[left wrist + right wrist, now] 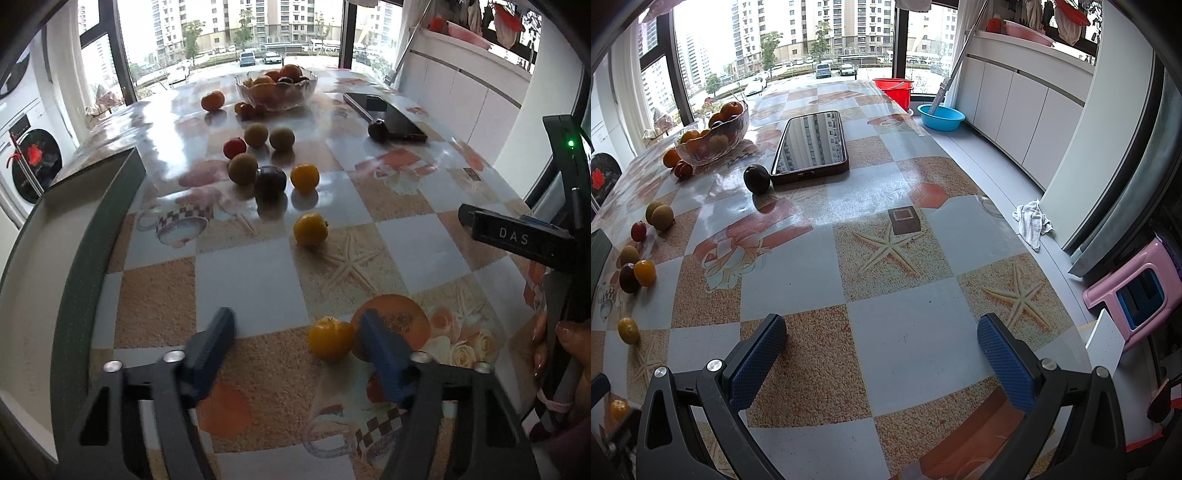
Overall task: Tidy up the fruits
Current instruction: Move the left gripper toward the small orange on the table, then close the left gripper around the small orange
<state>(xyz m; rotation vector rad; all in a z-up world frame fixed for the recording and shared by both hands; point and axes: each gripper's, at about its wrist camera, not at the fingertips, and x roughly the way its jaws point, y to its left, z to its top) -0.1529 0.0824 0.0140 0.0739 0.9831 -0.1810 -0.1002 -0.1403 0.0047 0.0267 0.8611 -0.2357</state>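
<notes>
A small yellow fruit [330,338], round with a lumpy, faintly ribbed top, lay on the tablecloth [251,269] in the lower middle of the left wrist view. It sat between the blue-padded fingers of the left gripper [298,345], close against the right-hand finger and well apart from the other; the jaws stood wide and held nothing.

Above it in that frame a second yellow fruit [310,229] rested alone, and higher still was a loose cluster: an orange-yellow fruit [304,178] just beside a dark purple plum [271,182], three dull green-brown fruits [242,168] and a small red one [234,147]. At the top centre stood a glass bowl [310,86] heaped with orange and dark fruit, with an orange [212,100] and little red fruits beside it. A grey-green tray [79,280] curved along the left edge.

In the right wrist view the right gripper [881,363] hung over bare checkered cloth, fingers spread far apart and empty. A phone [812,142] lay screen-up in the upper middle, a dark round fruit [757,179] touching its near left corner. A pink stool [1137,291] stood at the right edge.
</notes>
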